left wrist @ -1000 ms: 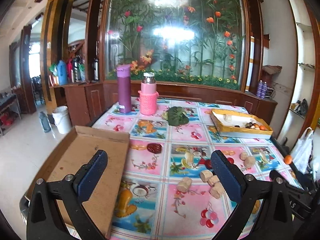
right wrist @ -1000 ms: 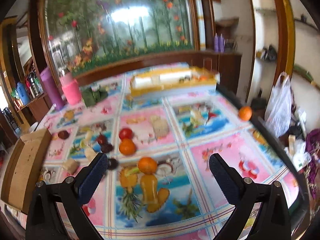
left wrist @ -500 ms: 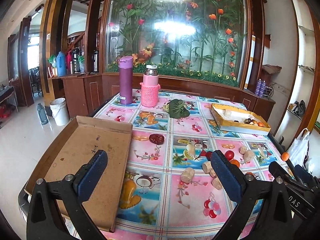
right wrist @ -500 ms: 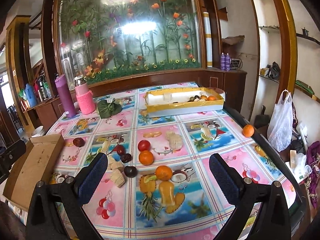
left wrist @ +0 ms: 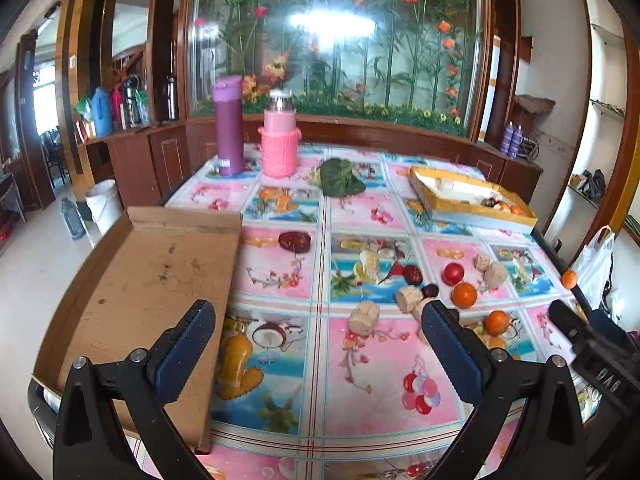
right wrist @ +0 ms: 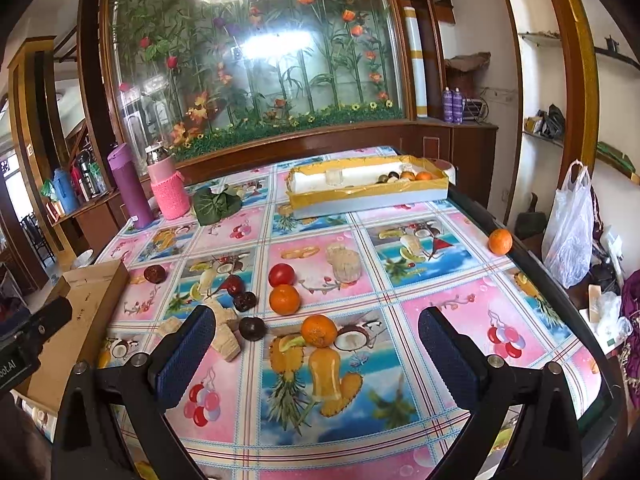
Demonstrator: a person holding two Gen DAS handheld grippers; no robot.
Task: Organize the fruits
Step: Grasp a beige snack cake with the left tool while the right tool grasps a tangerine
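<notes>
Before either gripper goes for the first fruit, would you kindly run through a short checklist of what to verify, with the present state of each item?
1. Left gripper open and holding nothing: ok.
2. Right gripper open and holding nothing: ok.
3. Nearest orange free to grasp, nothing touching it, lying ahead between the right fingers: ok.
4. Yellow-rimmed tray has bare room at its left end; a few fruits sit at its right end: ok.
5. Cardboard tray bare, at the table's left edge: ok.
6. Lone orange safe from rolling off: not ok, it sits right at the table's right edge.
</notes>
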